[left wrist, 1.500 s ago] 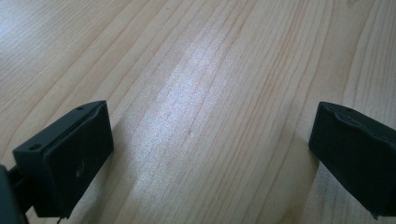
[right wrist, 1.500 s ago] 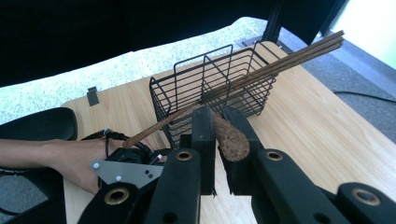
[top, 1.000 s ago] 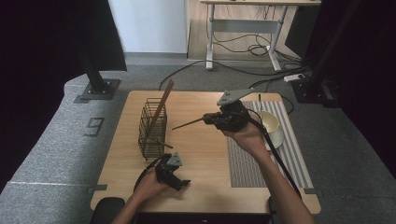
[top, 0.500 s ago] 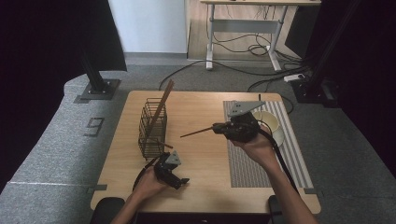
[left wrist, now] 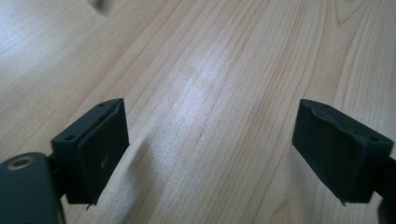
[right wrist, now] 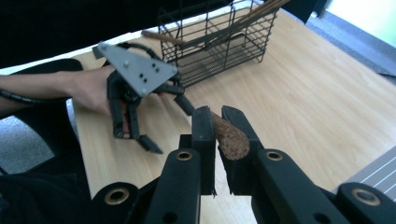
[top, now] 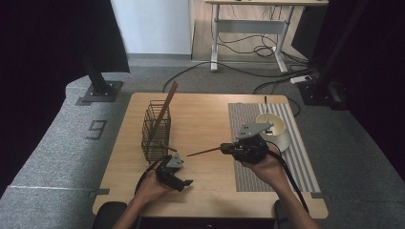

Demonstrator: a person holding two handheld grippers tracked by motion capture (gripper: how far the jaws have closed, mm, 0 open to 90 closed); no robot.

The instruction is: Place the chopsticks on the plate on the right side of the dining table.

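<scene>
Jaws clamped on the wooden utensil (right wrist: pixel 229 136) at the right, spread wide and empty at the left!

The right gripper (top: pixel 228 148) carries the utensil low over the worktop (top: pixel 205 119), its slim handle pointing toward the wire basket (top: pixel 156 129), where another stick (top: pixel 165 107) leans (dark, tilted right). The left gripper (top: pixel 185 182) rests near the front edge. Best play, I'd say: raise the handle tip above the basket rim, tilt it downward, then let go only once it's inside.
</scene>
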